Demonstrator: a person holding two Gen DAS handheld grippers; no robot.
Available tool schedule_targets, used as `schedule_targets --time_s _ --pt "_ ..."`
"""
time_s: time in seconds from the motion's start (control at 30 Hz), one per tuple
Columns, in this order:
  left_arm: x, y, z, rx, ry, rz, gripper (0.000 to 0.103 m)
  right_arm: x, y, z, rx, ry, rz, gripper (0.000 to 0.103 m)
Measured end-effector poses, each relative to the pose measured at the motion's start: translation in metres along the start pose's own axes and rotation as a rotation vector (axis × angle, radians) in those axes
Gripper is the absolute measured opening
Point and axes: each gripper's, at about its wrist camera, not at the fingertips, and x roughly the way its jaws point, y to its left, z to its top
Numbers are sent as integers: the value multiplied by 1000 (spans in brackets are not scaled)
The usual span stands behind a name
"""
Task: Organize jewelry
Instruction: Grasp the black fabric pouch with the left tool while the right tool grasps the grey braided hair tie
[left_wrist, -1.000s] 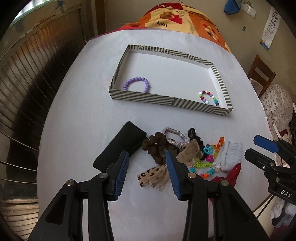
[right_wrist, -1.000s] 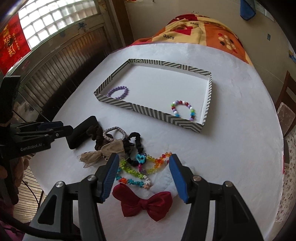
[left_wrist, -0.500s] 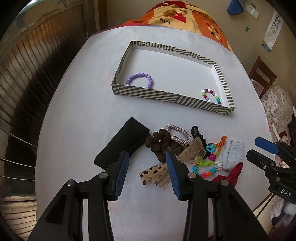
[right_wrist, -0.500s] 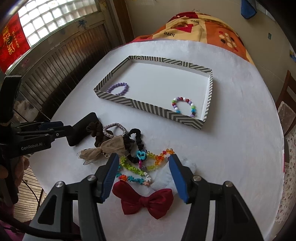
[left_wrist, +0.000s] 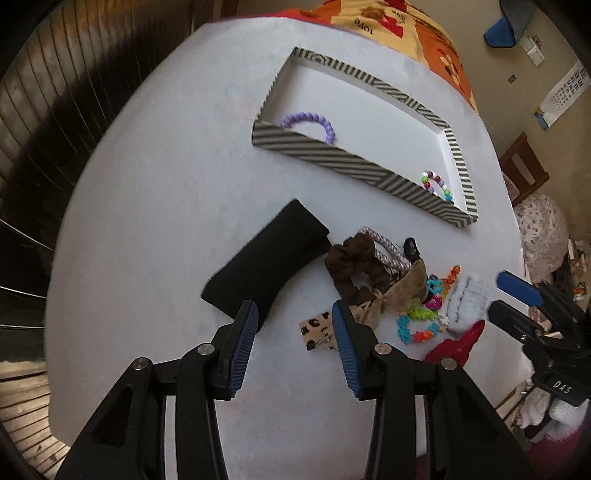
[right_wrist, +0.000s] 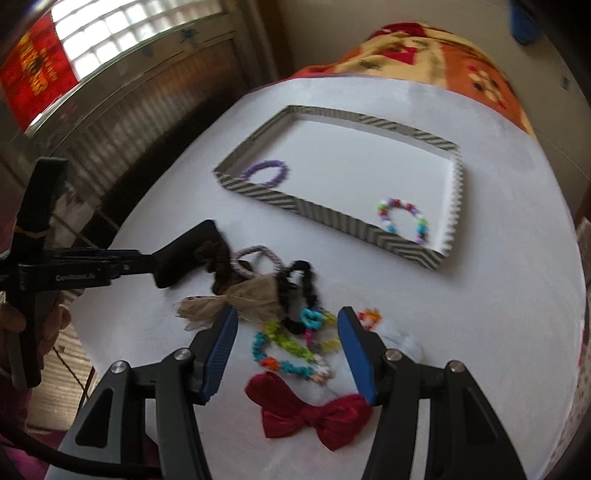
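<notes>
Blur softens our right view; we count two bracelets (right_wrist: 403, 219) in the striped tray (left_wrist: 373, 167). Left gripper (left_wrist: 293, 349) and right gripper (right_wrist: 286, 352) gape empty.

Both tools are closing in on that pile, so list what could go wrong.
1. The bead string lies tangled with the black scrunchie; the open right tool may drag several pieces along.
2. The left tool may catch the black pouch instead of the leopard bow.
</notes>
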Motion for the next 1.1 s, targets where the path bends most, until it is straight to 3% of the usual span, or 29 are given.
schedule_targets --time_s 0.17,0.23,0.37,0.47,0.63,0.7,0.77,0.9,1.0,1.07,1.1 --pt "4 10 5 -40 -3 0 33 20 19 10 -100 20 44 59" --pt "7 11 7 -20 3 11 33 30 26 15 -153 31 50 58" --pt "18 7 5 42 49 -4 33 52 33 24 -223 82 58 46" --pt "23 6 6 70 54 25 33 68 34 30 -259 126 56 40" --pt "28 6 15 94 40 49 33 87 38 37 -317 179 65 39" --pt "33 7 20 111 42 79 33 95 38 39 -336 203 72 35" --pt "41 8 23 124 60 110 33 101 35 40 -334 217 84 19" --pt "51 7 27 155 73 151 33 103 27 41 -311 208 109 12" --pt "52 10 28 144 57 137 33 99 19 43 -270 195 135 9" --pt "49 16 29 114 38 125 21 95 11 45 -230 178 158 8" --pt "48 20 31 100 30 123 9 91 6 47 -204 165 172 8"
